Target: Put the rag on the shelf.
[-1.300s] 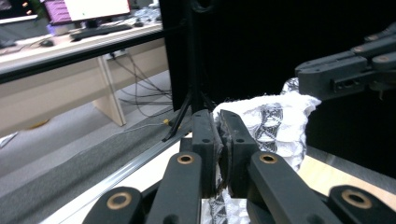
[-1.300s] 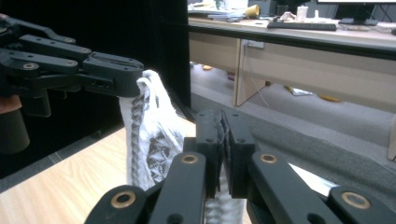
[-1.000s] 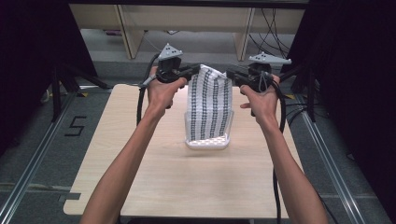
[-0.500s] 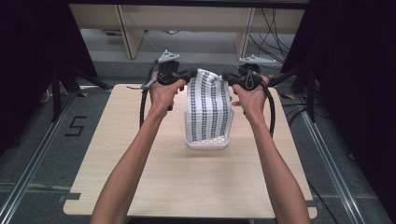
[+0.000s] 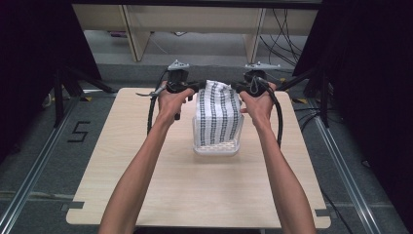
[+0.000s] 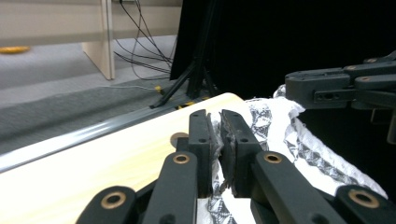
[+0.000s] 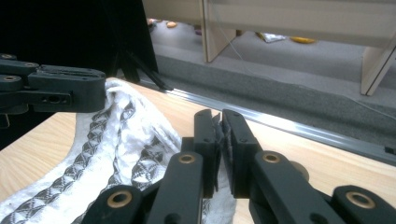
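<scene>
A white cloth with dark patterned stripes (image 5: 218, 114) hangs stretched between the two grippers over the middle of the wooden table (image 5: 146, 180). My left gripper (image 5: 196, 87) is shut on the cloth's upper left corner, and my right gripper (image 5: 239, 87) is shut on its upper right corner. The cloth's lower part drapes into a white basket (image 5: 216, 146) on the table. In the left gripper view the jaws (image 6: 219, 140) pinch the cloth's edge (image 6: 299, 144). Seen from the right gripper view, the jaws (image 7: 219, 140) clamp the cloth (image 7: 126, 140) the same way.
Black tripod legs (image 5: 73, 83) stand off the table's far left corner, and cables (image 5: 282, 29) run along the floor behind. Metal rails (image 5: 29, 170) flank the table on both sides. Wooden furniture legs (image 5: 131, 34) stand at the back.
Both grippers have moved closer together and a little toward the person, with the cloth still held. The cloth now hangs narrower and straighter over the basket.
</scene>
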Demonstrator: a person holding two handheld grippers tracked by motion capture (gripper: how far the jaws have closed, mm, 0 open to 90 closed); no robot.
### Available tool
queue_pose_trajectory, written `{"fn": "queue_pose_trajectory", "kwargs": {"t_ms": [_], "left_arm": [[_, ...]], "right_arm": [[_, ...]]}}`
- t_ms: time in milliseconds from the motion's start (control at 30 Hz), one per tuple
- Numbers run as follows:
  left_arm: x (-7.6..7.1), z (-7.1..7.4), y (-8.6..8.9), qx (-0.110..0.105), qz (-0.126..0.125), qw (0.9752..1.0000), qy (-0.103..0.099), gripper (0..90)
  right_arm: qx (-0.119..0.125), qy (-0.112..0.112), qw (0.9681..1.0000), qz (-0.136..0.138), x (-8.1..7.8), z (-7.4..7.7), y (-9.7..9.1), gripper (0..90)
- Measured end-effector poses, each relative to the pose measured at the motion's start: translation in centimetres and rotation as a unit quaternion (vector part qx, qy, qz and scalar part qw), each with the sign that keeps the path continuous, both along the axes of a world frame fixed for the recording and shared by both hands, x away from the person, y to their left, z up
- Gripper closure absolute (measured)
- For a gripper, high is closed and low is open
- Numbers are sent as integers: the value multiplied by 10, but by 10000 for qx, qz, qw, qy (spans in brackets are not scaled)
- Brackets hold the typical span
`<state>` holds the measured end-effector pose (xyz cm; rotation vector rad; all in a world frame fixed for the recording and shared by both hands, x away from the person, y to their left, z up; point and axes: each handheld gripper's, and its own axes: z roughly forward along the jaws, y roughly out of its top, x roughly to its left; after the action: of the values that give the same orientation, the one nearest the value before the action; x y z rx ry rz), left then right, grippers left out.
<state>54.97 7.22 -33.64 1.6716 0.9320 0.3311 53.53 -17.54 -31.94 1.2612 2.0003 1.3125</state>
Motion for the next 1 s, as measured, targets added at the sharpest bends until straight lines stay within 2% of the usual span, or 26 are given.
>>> {"fn": "queue_pose_trajectory", "kwargs": {"t_ms": [67,167,300,367,400,433,467,500,533,633,700,733,833,900,933,1000], "left_arm": [[1,-3,0,107,2,9999,76,817],[2,-7,0,106,-45,9999,115,811],[3,-14,2,178,-104,9995,220,794],[3,-16,3,184,-112,9995,244,776],[4,-19,3,160,-203,9991,342,744],[4,-19,3,160,-203,9991,342,696],[5,-23,2,172,-281,9977,587,579],[5,-25,1,262,-238,9975,618,520],[5,-26,1,316,-172,9976,592,472],[5,-26,3,288,-147,9977,593,441],[5,-25,5,243,-79,9976,640,390],[4,-24,8,170,-90,9977,650,390],[3,-23,9,175,-91,9977,653,378],[0,-22,12,195,-67,9972,719,358],[-1,-21,13,200,-55,9971,728,350],[-2,-20,16,200,-46,9971,736,337]], "right_arm": [[-27,59,10000,-57,1,-1,1,842],[-93,112,9999,-29,2,-4,1,835],[-297,256,9992,-66,6,-9,2,822],[-277,345,9989,-123,5,-10,2,820],[-293,390,9987,-111,7,-13,1,798],[-293,390,9987,-111,7,-13,1,798],[-322,504,9981,-174,8,-17,1,752],[-391,492,9979,-182,9,-18,1,746],[-351,515,9978,-234,8,-19,1,721],[-391,460,9979,-229,10,-20,-1,681],[-332,490,9979,-265,8,-19,-2,661],[-341,463,9980,-249,7,-17,-3,650],[-276,494,9981,-251,5,-14,-6,637],[-313,510,9979,-238,4,-14,-7,626],[-368,444,9982,-187,5,-14,-8,620],[-273,478,9982,-223,3,-13,-9,608]]}}
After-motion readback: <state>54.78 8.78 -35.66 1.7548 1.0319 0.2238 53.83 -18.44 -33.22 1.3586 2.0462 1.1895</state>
